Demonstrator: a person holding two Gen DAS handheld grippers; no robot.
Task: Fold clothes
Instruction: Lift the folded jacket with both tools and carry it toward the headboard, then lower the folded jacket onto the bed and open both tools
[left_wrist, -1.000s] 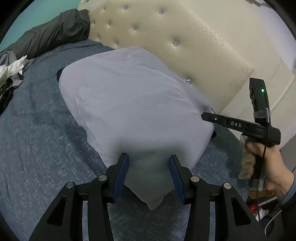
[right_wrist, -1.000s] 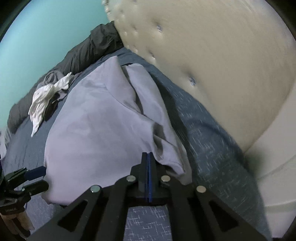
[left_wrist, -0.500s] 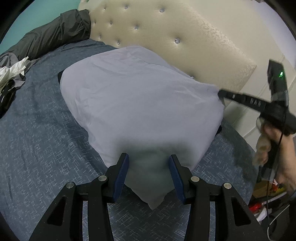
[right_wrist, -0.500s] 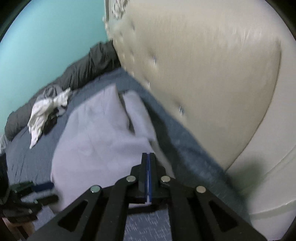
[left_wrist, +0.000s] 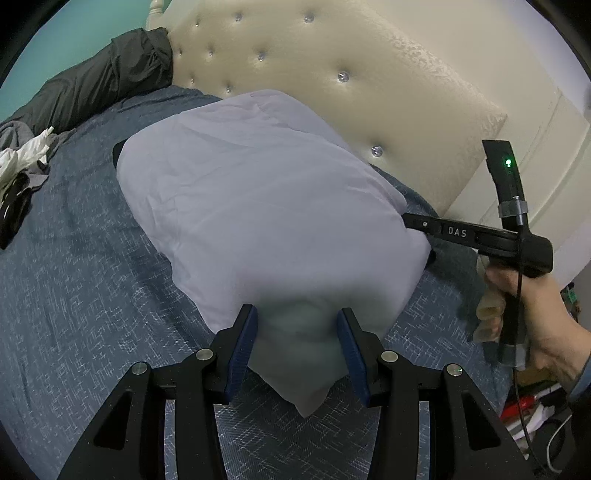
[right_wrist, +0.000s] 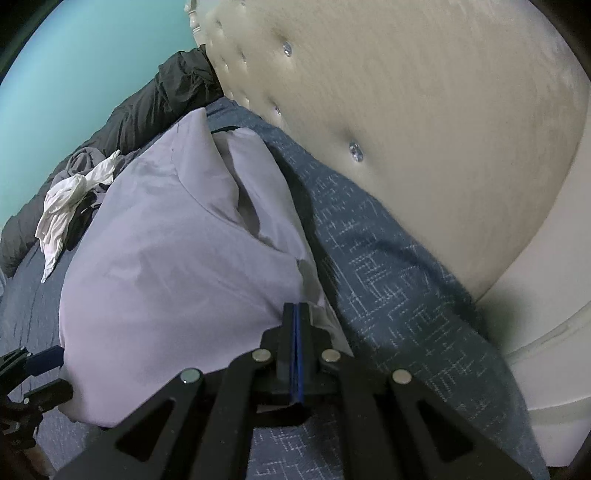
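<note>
- Far left of the bed (left_wrist: 74, 295): a loose white garment (right_wrist: 70, 199) and dark clothes (left_wrist: 14, 210), well apart from the work; a dark jacket (left_wrist: 99, 81) against the headboard (left_wrist: 332, 66).
- Left tongs (left_wrist: 295, 332): wide apart, pads on either side of the near corner of the lavender cloth (left_wrist: 258, 206) and not pinching it. Corner sags to a point just past the pads.
- Lavender cloth: spread over the blue bed cover, mid-bed, near the headboard. From the right wrist view it is doubled along the headboard side, with a raised ridge and a pocket.
- Right tongs (right_wrist: 297, 354): pads pressed together on the cloth's right-hand edge (right_wrist: 306, 306); little fabric visible between them, so the grip is likely thin. A hand (left_wrist: 532, 314) holds its handle at far right.
- Judgement: one corner pinned, the other only framed. This fits either setting up a fold or squaring off one already laid.
- To do it well: get the left pads well in on the corner, not just the tip; match both tongs in height and tension so the edge stays straight; keep the cloth low so the doubled side doesn't spill.
</note>
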